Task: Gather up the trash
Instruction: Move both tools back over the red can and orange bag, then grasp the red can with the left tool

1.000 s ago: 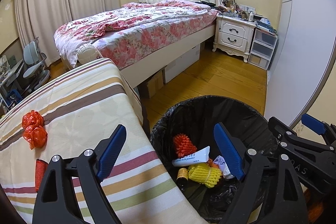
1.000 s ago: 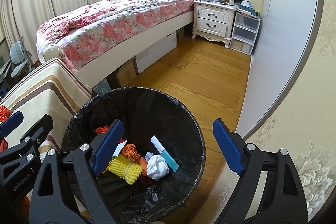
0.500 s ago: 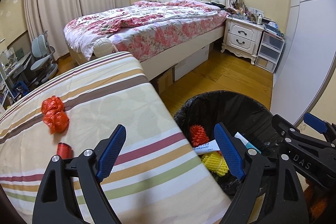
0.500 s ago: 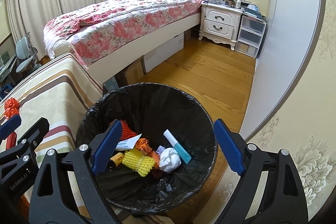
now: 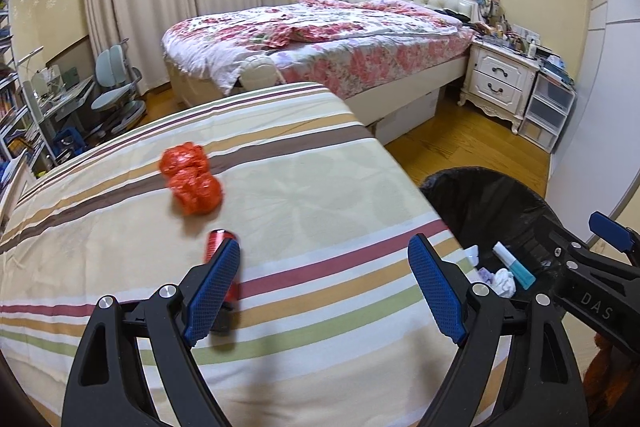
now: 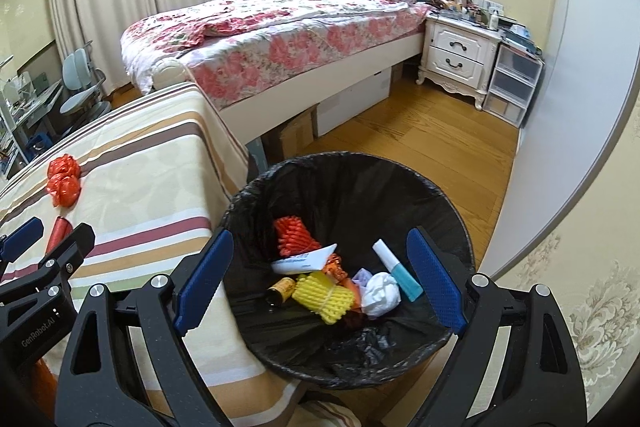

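On the striped tablecloth [image 5: 312, 195] lie a crumpled red plastic wrapper [image 5: 191, 179] [image 6: 63, 179] and a small red can [image 5: 216, 245] [image 6: 57, 231] on its side. My left gripper [image 5: 324, 285] hovers open over the cloth, its left finger just in front of the can, nothing between the jaws. The black-lined trash bin [image 6: 452, 227] [image 5: 488, 199] stands beside the table's right edge. My right gripper [image 6: 320, 281] hangs open above the bin, empty. Inside lie an orange net [image 6: 291, 235], a yellow foam net [image 6: 325, 297], white crumpled paper [image 6: 382, 293] and a teal-capped tube [image 6: 398, 270].
A bed with a floral quilt [image 5: 328, 39] fills the back of the room, with cardboard boxes [image 6: 296, 133] under it. A white nightstand [image 5: 500, 83] and clear plastic drawers [image 5: 548, 115] stand at the right wall. A desk and chairs [image 5: 116, 95] stand far left. Wooden floor [image 6: 420, 131] lies beyond the bin.
Both grippers have swung left: the bin has slid rightward in both views and the table with the red wrapper and can has come toward the centre of the left wrist view. Jaws unchanged.
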A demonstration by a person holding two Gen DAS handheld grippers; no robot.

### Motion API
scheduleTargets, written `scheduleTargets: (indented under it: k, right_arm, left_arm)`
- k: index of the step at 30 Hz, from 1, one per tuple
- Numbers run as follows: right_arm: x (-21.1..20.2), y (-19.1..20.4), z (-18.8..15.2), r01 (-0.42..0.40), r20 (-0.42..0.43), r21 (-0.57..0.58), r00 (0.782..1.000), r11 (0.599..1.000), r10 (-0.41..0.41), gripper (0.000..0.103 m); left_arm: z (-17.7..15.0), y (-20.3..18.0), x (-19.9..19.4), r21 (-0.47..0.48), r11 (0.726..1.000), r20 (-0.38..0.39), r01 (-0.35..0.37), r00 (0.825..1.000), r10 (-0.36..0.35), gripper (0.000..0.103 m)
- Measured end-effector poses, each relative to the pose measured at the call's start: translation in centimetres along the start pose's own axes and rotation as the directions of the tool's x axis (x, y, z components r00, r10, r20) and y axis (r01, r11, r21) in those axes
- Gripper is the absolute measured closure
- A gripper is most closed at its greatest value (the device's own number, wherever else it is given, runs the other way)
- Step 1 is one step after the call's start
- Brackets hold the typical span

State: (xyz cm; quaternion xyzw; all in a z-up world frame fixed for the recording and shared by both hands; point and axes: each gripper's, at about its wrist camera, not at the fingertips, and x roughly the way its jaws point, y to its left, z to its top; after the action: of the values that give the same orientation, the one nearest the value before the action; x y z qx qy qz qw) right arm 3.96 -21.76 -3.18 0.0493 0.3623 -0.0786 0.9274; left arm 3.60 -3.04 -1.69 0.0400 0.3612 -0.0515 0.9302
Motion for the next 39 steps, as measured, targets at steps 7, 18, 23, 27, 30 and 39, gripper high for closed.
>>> scheduleTargets:
  k: [7, 18, 23, 27, 30, 39]
  right_arm:
    - [-0.1, 2.2, -0.4, -0.037, -0.011, -0.028, 0.999, 0.999, 0.037, 0.017]
    - [0.2, 4.6, -0.7, -0.074, -0.031, -0.066, 0.997, 0.995, 0.073, 0.017]
    - [0.4, 5.0, -0.8, -0.083, -0.038, -0.072, 0.996, 0.994, 0.08, 0.017]
    - [0.6, 5.1, -0.9, -0.088, -0.044, -0.071, 0.995, 0.994, 0.085, 0.017]
    - [0.6, 5.3, -1.0, -0.093, -0.048, -0.074, 0.995, 0.993, 0.09, 0.017]
    - [0.7, 6.5, -1.2, -0.115, -0.058, -0.095, 0.992, 0.989, 0.109, 0.017]
  left_arm:
    - [-0.9, 3.8, 0.0, -0.06, 0.997, -0.023, -0.051, 0.999, 0.049, 0.02]
    - [-1.7, 7.0, 0.8, -0.122, 0.99, -0.083, -0.064, 0.995, 0.054, 0.02]
    - [-1.8, 6.9, 1.1, -0.103, 0.993, -0.094, -0.058, 0.994, 0.048, 0.027]
    - [-2.1, 6.7, 1.5, -0.077, 0.996, -0.111, -0.045, 0.993, 0.037, 0.049]
    - [-2.3, 6.8, 1.9, -0.074, 0.997, -0.131, -0.026, 0.991, 0.016, 0.067]
    - [-2.7, 7.2, 1.2, -0.068, 0.998, -0.119, -0.008, 0.993, 0.0, 0.078]
